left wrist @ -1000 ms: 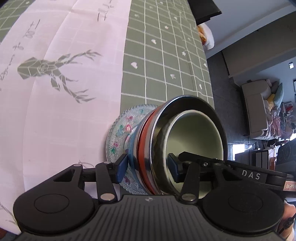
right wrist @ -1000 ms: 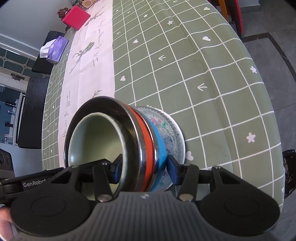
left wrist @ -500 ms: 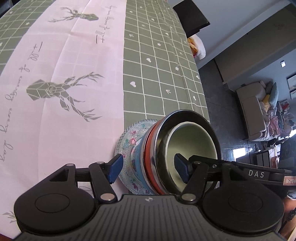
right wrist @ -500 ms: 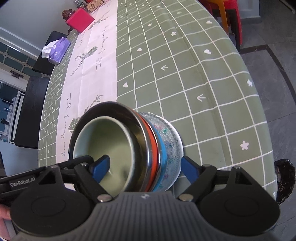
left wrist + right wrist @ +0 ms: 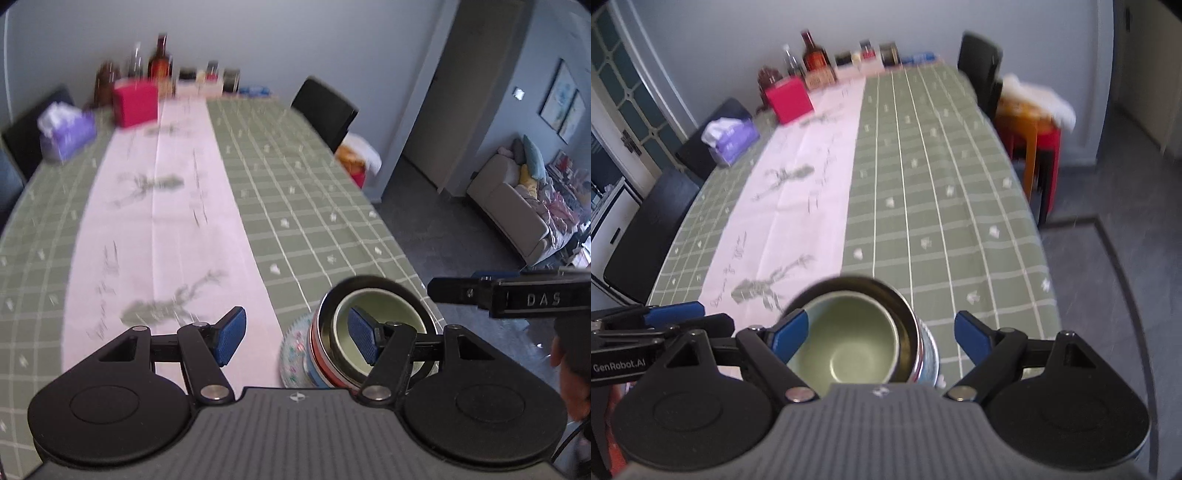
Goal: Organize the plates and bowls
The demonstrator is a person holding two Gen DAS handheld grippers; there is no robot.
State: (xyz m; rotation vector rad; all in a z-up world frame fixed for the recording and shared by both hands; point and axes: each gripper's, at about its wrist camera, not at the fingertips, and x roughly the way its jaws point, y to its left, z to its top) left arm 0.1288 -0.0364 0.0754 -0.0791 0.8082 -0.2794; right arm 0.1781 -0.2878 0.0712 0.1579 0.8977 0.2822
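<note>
Both grippers [image 5: 297,336] [image 5: 881,338] open — bowls [image 5: 849,343] stacked, free.

Left gripper [image 5: 297,338] and right gripper [image 5: 881,338] angled downward, fingers spread, empty

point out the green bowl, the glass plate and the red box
green bowl [image 5: 846,354], right wrist view, inside bottom
glass plate [image 5: 293,349], left wrist view, patterned rim at left of the stack
red box [image 5: 789,100], right wrist view, front face

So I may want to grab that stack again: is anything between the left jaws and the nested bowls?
Nothing visible. The stack of bowls sits on the glass plate just below and right of the open left gripper, whose jaws have just been opening, empty. Only bare tablecloth lies around it.
</note>
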